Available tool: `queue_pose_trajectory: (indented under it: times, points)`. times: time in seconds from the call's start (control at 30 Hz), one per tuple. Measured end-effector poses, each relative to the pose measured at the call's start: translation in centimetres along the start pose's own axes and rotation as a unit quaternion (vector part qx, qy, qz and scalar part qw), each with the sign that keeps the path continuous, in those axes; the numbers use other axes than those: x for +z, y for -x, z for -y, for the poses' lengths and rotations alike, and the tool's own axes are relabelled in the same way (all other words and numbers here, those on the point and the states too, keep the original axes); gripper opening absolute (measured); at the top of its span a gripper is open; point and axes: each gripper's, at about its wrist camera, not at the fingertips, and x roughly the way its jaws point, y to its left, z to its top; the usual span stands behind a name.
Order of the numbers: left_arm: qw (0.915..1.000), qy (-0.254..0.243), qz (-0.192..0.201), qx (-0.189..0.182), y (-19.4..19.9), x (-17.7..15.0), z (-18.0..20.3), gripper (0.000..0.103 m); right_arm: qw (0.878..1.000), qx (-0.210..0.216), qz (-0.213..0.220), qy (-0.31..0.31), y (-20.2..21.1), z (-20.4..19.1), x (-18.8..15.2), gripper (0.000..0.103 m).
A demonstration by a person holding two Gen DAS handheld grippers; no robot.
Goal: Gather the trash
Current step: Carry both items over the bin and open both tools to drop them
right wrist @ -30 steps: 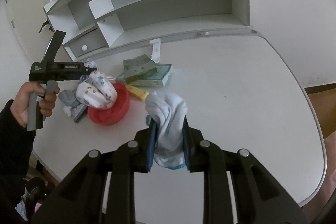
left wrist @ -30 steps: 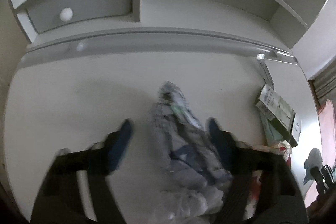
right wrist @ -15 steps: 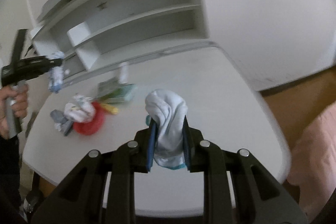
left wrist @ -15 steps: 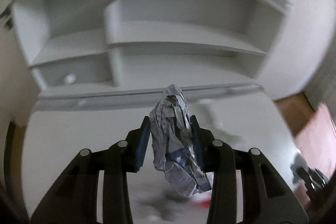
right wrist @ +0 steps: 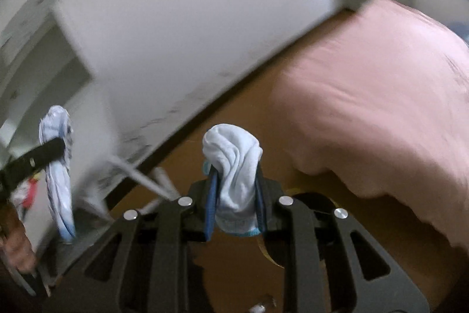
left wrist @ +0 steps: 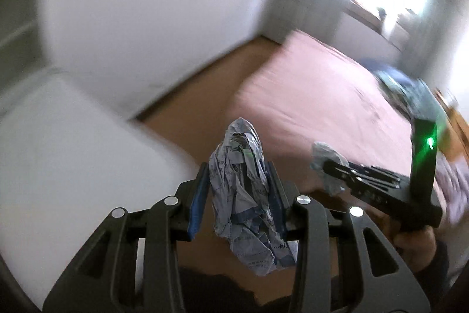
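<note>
The left gripper has its blue-padded fingers pinching a crumpled wad of pale printed paper with blue markings, which stands up between them and hangs below; the right gripper clamps a bunched white cloth sock with a turquoise trim between its own blue pads. Both loads are carried in the air, clear of the white table, over the brown wooden floor beside the bed with its pink cover. The step in hand appears to be the carry to wherever the trash goes; no bin is plainly visible, though a dark round shape with a yellowish rim under the right gripper could be one, and the blur leaves that unsettled. To do it well, each grip should be held firm until its load hangs squarely over the receptacle; the paper wad is light and springy and may cling to a pad, so the fingers should spread fully; the two tools, near one another, should release one at a time so they do not collide.
</note>
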Motion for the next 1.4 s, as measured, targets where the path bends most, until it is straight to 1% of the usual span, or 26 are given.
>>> queue_pose_trajectory:
  times: [0.03,0.1,0.13,0.2,0.23,0.27,0.33,0.43,0.47,0.57,0.6,0.7,0.8,0.93,1.0,1.03,1.07,1.13,1.17,1.2,1.27,1.3,1.33,1.4]
  points:
    - [0.9999,-0.009,-0.007,-0.011,-1.6,-0.4,1.2,0.037,1.0,-0.015,-0.006,-0.014,-0.2,2.0,-0.6,0.022]
    - [0.9981,-0.033,-0.031,-0.041,-6.2,-1.6,4.3,0.037,0.998,-0.04,-0.023,-0.044,-1.1,5.8,-2.2,0.022]
    - [0.9971,-0.044,-0.042,-0.046,-8.2,-2.3,5.4,0.037,0.997,-0.049,-0.034,-0.058,-1.7,7.5,-2.9,0.022]
    - [0.995,-0.054,-0.062,-0.056,-11.3,-3.5,6.4,0.037,0.993,-0.064,-0.058,-0.085,-3.3,10.5,-4.5,0.022]
    - [0.9931,-0.06,-0.076,-0.067,-13.7,-4.6,7.1,0.038,0.99,-0.067,-0.071,-0.098,-4.2,11.7,-5.2,0.022]
    - [0.9923,-0.062,-0.083,-0.068,-14.9,-5.3,7.4,0.038,0.988,-0.069,-0.087,-0.111,-5.4,12.8,-6.0,0.022]
    - [0.9902,-0.067,-0.104,-0.065,-18.1,-7.1,7.8,0.038,0.983,-0.067,-0.11,-0.128,-7.3,14.2,-7.0,0.022]
    - [0.9858,-0.051,-0.143,-0.072,-22.9,-9.0,7.1,0.038,0.979,-0.066,-0.138,-0.137,-10.1,15.1,-8.4,0.022]
    - [0.9853,-0.05,-0.148,-0.068,-23.5,-10.0,7.0,0.038,0.978,-0.065,-0.147,-0.137,-10.9,15.2,-8.7,0.022]
    - [0.9842,-0.042,-0.162,-0.059,-25.8,-11.4,5.8,0.038,0.976,-0.063,-0.164,-0.132,-12.7,15.3,-9.5,0.022]
    - [0.9835,-0.036,-0.167,-0.06,-26.7,-11.2,6.1,0.038,0.975,-0.063,-0.168,-0.131,-13.1,15.4,-9.5,0.022]
    - [0.9821,-0.029,-0.178,-0.053,-28.0,-12.0,5.2,0.038,0.974,-0.063,-0.177,-0.13,-14.0,15.6,-9.8,0.022]
    - [0.9814,-0.021,-0.181,-0.061,-28.3,-11.7,5.1,0.038,0.973,-0.062,-0.177,-0.131,-14.4,15.5,-9.7,0.023]
    - [0.9802,-0.021,-0.189,-0.056,-28.2,-11.7,5.3,0.039,0.973,-0.062,-0.178,-0.131,-14.4,14.8,-9.8,0.022]
    - [0.9807,-0.018,-0.187,-0.053,-28.4,-11.4,5.3,0.042,0.973,-0.062,-0.178,-0.13,-14.7,15.1,-9.8,0.023]
    - [0.9807,-0.017,-0.187,-0.052,-28.6,-11.4,5.4,0.046,0.974,-0.061,-0.178,-0.13,-14.6,15.0,-9.8,0.023]
    - [0.9807,-0.017,-0.188,-0.051,-28.6,-11.5,5.3,0.046,0.974,-0.061,-0.176,-0.131,-14.5,15.1,-9.8,0.023]
    - [0.9807,-0.016,-0.188,-0.049,-28.5,-11.6,5.2,0.047,0.975,-0.057,-0.171,-0.132,-14.1,15.1,-9.7,0.026]
    - [0.9809,-0.016,-0.188,-0.049,-28.4,-11.6,5.2,0.048,0.975,-0.056,-0.169,-0.131,-14.0,15.0,-9.7,0.032]
    - [0.9811,-0.015,-0.186,-0.049,-28.3,-11.6,5.2,0.05,0.976,-0.056,-0.168,-0.131,-13.9,15.0,-9.6,0.036]
    - [0.9816,-0.015,-0.184,-0.048,-28.3,-11.7,5.1,0.054,0.976,-0.056,-0.165,-0.131,-13.8,14.9,-9.6,0.039]
    - [0.9819,-0.015,-0.183,-0.047,-28.3,-11.7,5.1,0.057,0.976,-0.055,-0.164,-0.131,-13.5,15.0,-9.6,0.044]
    - [0.9822,-0.015,-0.181,-0.046,-28.2,-11.7,5.1,0.058,0.976,-0.055,-0.163,-0.131,-13.4,15.0,-9.6,0.047]
    - [0.9832,-0.014,-0.177,-0.043,-27.8,-11.7,4.9,0.063,0.978,-0.055,-0.156,-0.129,-13.0,14.7,-9.4,0.06]
